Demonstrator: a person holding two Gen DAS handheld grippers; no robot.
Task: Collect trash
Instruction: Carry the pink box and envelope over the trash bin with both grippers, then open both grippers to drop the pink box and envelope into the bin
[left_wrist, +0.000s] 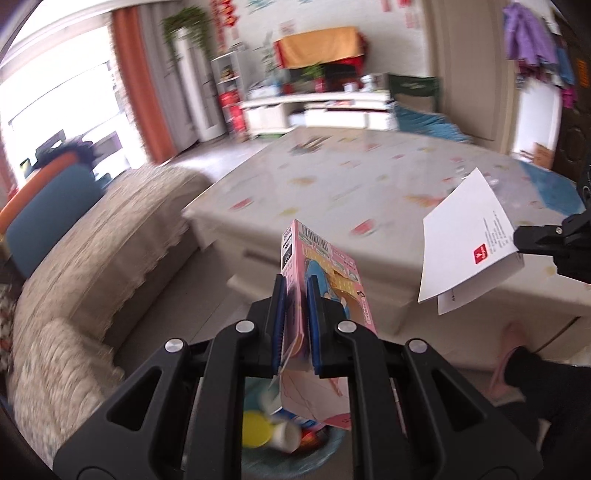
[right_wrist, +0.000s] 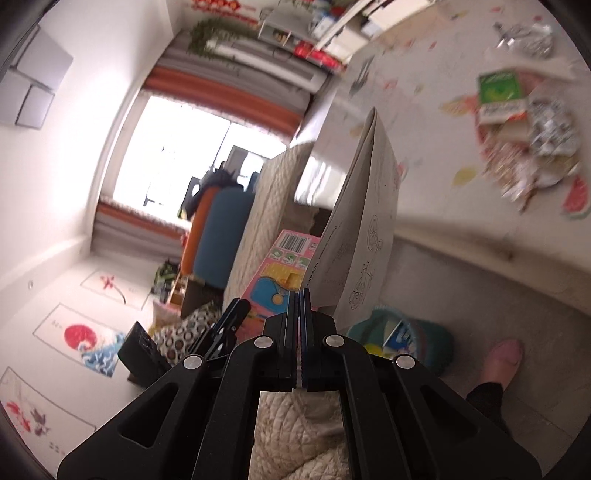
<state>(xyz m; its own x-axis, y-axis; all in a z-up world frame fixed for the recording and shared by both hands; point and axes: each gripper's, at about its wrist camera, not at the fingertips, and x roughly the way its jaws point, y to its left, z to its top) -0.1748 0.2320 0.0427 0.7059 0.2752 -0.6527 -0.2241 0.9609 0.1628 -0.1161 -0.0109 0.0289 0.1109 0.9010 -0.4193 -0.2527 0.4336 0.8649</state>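
Note:
My left gripper (left_wrist: 295, 284) is shut on a flattened pink carton (left_wrist: 321, 266) and holds it upright over a teal trash bin (left_wrist: 295, 435) that has a yellow lid and white cups in it. My right gripper (right_wrist: 298, 295) is shut on a folded white paper leaflet (right_wrist: 369, 221); the leaflet also shows in the left wrist view (left_wrist: 469, 240), at the right. In the right wrist view the pink carton (right_wrist: 280, 273) and the bin (right_wrist: 417, 336) lie just beyond my fingers.
A low white table (left_wrist: 351, 173) with a fruit-print cover stands ahead. More trash lies on it: a green-and-white box (right_wrist: 500, 96) and crumpled foil wrappers (right_wrist: 550, 129). A beige sofa (left_wrist: 92, 258) is on the left. The person's pink slipper (right_wrist: 502, 358) is by the bin.

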